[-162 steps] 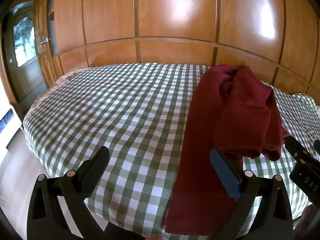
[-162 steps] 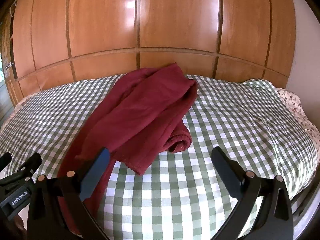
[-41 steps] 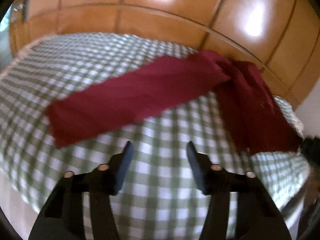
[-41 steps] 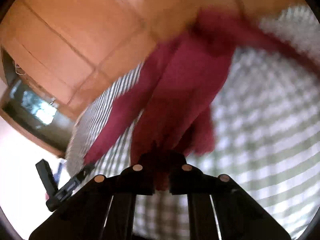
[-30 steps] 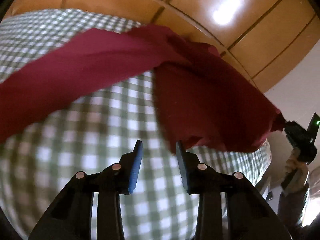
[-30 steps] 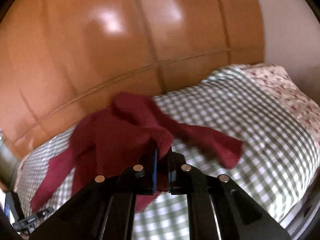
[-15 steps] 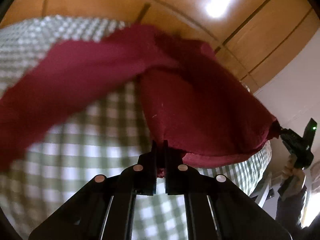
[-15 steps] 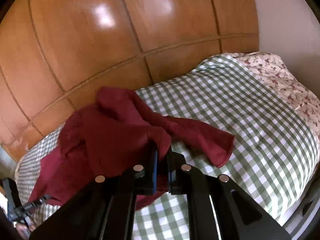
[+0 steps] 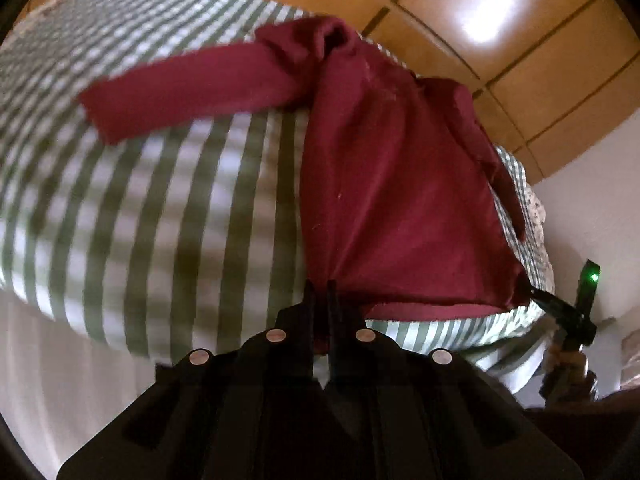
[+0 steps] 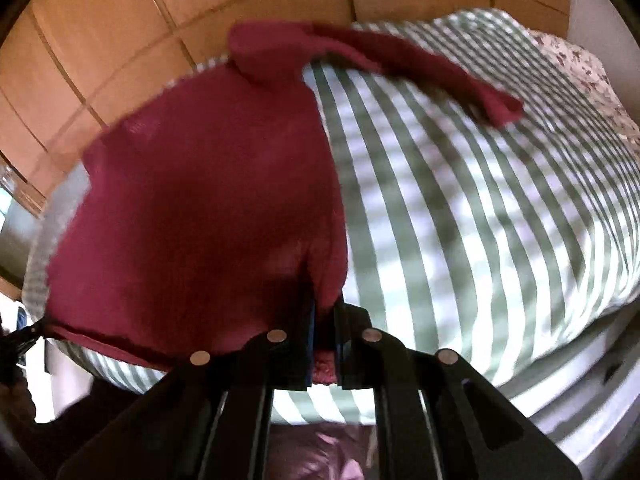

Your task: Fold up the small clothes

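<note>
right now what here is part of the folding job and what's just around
Part of the job:
- red garment, its near edge lifted and spread between the two grippers
- left gripper, shut on one corner
- right gripper, shut on the other corner

Just around:
- checked bedsheet under the garment
- wood panelling behind the bed
- floral fabric at the bed's far edge

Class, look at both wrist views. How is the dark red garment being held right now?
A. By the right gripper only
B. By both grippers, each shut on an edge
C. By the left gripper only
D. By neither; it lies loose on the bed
B: the left gripper and the right gripper each have their fingers closed on the garment, stretched between them over the checked bed.
</note>
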